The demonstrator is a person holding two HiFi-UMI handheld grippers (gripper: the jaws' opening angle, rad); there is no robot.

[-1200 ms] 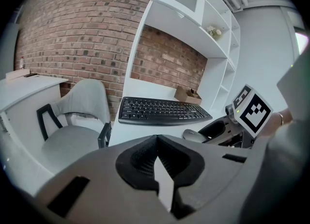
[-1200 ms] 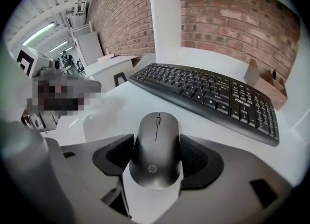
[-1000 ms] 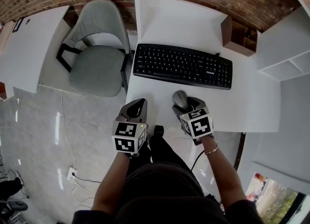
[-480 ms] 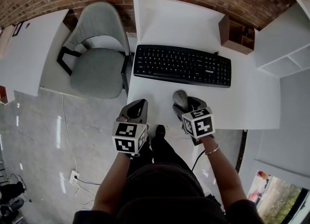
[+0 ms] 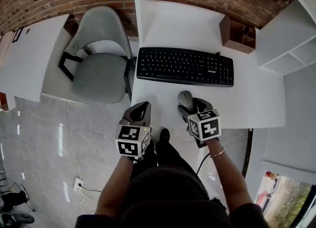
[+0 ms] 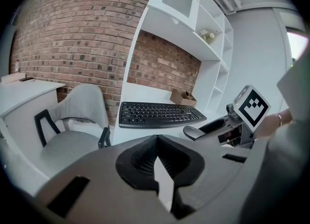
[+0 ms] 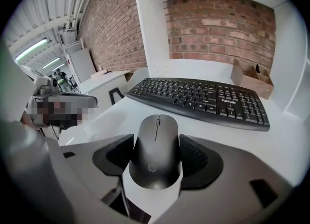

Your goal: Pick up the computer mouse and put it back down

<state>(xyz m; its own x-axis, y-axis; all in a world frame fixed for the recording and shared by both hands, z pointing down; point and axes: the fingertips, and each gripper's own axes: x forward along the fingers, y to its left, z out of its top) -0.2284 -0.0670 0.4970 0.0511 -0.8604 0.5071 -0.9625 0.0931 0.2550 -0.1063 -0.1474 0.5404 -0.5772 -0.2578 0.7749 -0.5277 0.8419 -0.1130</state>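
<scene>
Almost nothing has changed over the last second: the right hand-held gripper [image 5: 189, 107] sits at the same spot near the front edge of the surface [image 5: 197, 24], and the mouse [image 7: 155, 146] is at the same place between its jaws. In the right gripper view both pads press against the mouse's sides, so it is grasping the mouse. I cannot tell whether the mouse rests on the surface or hangs just above it. My judgement is that this is a pause with the grip on, either just before the lift or just before the release.

The mouse lies at 6 o'clock from the keyboard [image 5: 185, 66], near it but apart. The left hand-held gripper [image 5: 140, 108] hovers off the surface's front left corner, clenched on nothing, at 9 o'clock from the mouse.

The only container on the surface is a brown wooden box [image 5: 241, 34] at 1 o'clock from the keyboard. It has open compartments. Something thin and dark stands in one, too small to name.
</scene>
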